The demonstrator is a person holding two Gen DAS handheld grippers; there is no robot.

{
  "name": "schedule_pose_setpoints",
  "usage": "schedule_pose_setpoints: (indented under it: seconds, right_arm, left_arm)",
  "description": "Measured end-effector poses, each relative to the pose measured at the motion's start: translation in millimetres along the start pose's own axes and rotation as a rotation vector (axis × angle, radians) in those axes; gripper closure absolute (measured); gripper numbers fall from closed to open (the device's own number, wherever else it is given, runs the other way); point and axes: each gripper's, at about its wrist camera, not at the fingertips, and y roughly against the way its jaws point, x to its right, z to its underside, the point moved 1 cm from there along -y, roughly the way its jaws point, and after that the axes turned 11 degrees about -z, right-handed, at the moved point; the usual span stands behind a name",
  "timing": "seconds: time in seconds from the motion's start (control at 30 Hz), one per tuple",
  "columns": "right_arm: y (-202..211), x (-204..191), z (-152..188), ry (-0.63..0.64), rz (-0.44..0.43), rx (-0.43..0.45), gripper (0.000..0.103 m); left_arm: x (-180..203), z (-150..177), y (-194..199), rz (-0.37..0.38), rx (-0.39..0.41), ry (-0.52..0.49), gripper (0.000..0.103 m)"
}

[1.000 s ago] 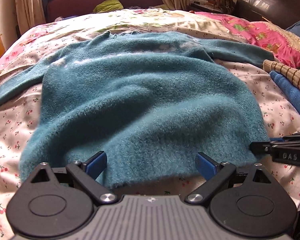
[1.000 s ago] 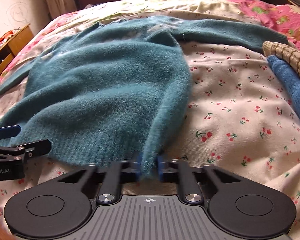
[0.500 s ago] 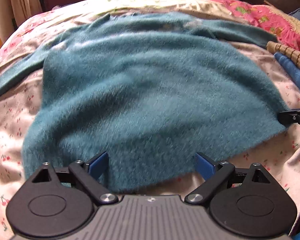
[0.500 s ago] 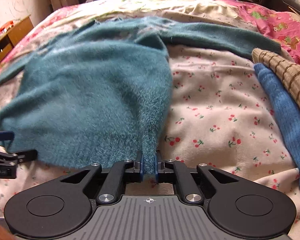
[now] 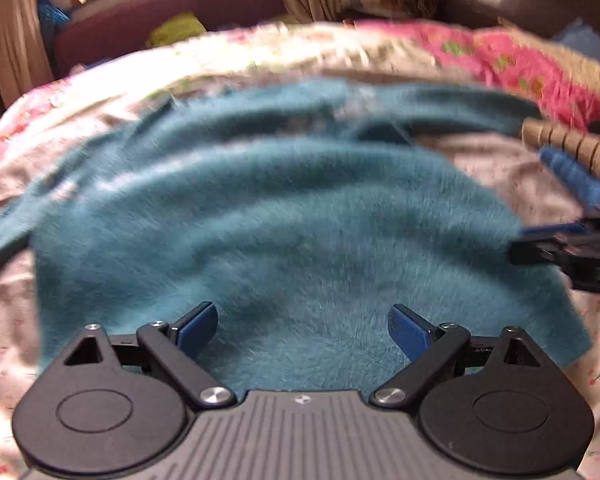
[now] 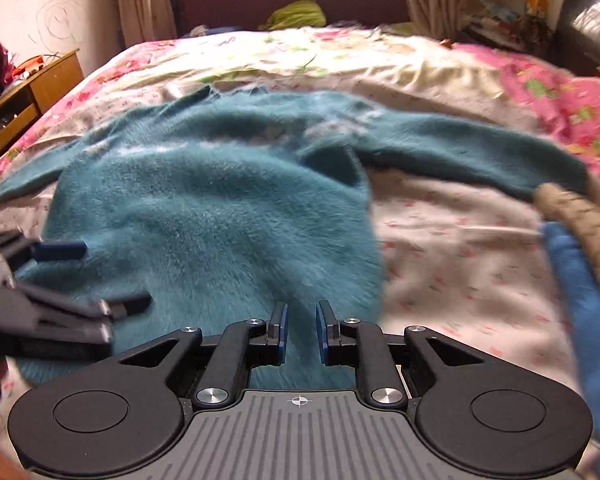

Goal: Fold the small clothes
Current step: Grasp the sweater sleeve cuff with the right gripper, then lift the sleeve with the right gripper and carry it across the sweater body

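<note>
A fuzzy teal sweater (image 5: 280,220) lies spread on the bed, its front up and both sleeves out to the sides. My left gripper (image 5: 302,320) hovers wide open over the sweater's lower part, with nothing between its fingers. My right gripper (image 6: 301,328) is over the sweater's (image 6: 220,208) lower right corner. Its jaws are opening, with a narrow gap; the fabric lies below them and the pads do not press on it. The left gripper (image 6: 96,278) also shows at the left of the right wrist view, and the right gripper (image 5: 548,240) at the right edge of the left wrist view.
A folded blue garment (image 6: 580,280) and a tan striped one (image 6: 580,216) lie on the cherry-print sheet (image 6: 460,260) to the right. A pink quilt (image 6: 560,92) covers the far right. A wooden dresser (image 6: 28,88) stands left of the bed.
The right gripper's jaws have parted and let go of the pinched sweater fold, which now lies flat. Both grippers have moved forward over the sweater's lower part.
</note>
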Motion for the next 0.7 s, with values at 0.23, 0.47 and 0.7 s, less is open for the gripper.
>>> schedule_pose_setpoints:
  seconds: [0.23, 0.47, 0.7]
  right_arm:
    - [-3, 35, -15, -0.144, -0.076, 0.025, 0.086]
    - [-18, 111, -58, -0.376, -0.057, 0.175, 0.080]
    - [-38, 157, -79, -0.494, -0.052, 0.272, 0.065]
  left_arm:
    - [-2, 4, -17, 0.053, -0.055, 0.019, 0.002]
    - [13, -57, -23, 0.049, 0.083, -0.008, 0.001]
    - [37, -44, -64, -0.008, 0.056, -0.101, 0.000]
